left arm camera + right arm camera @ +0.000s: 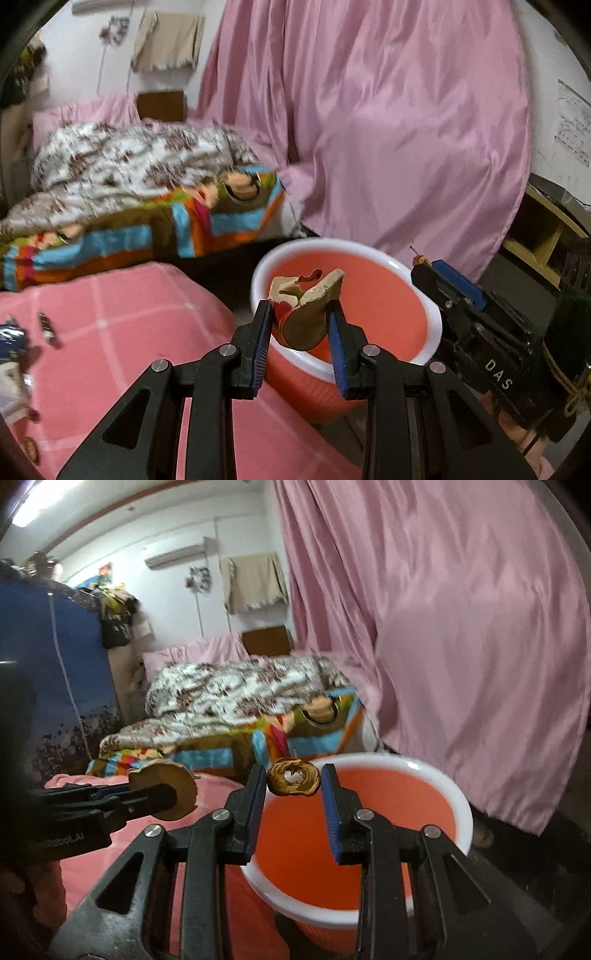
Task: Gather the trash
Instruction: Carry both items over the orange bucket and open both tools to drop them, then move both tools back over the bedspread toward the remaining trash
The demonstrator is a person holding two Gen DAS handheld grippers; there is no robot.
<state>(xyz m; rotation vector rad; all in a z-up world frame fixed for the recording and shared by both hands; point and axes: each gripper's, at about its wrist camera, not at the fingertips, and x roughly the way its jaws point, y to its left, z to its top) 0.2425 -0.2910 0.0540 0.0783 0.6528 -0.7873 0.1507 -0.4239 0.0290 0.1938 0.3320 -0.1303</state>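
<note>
One red bin (pixel 369 812), two browned fruit scraps (pixel 306 314), two grippers (pixel 293 805).

Home bedroom: bed (pixel 122 206) w/ rumpled quilt (pixel 129 166), pink curtain (pixel 388 129), towel (pixel 255 581) on wall, AC unit (pixel 175 555).

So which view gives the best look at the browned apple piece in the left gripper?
The left wrist view: the apple piece sits centred between the left gripper fingers, over the red bin, red skin and browned flesh plain. The right wrist view shows it only from the side at the frame's left, partly hidden by a finger.
</note>
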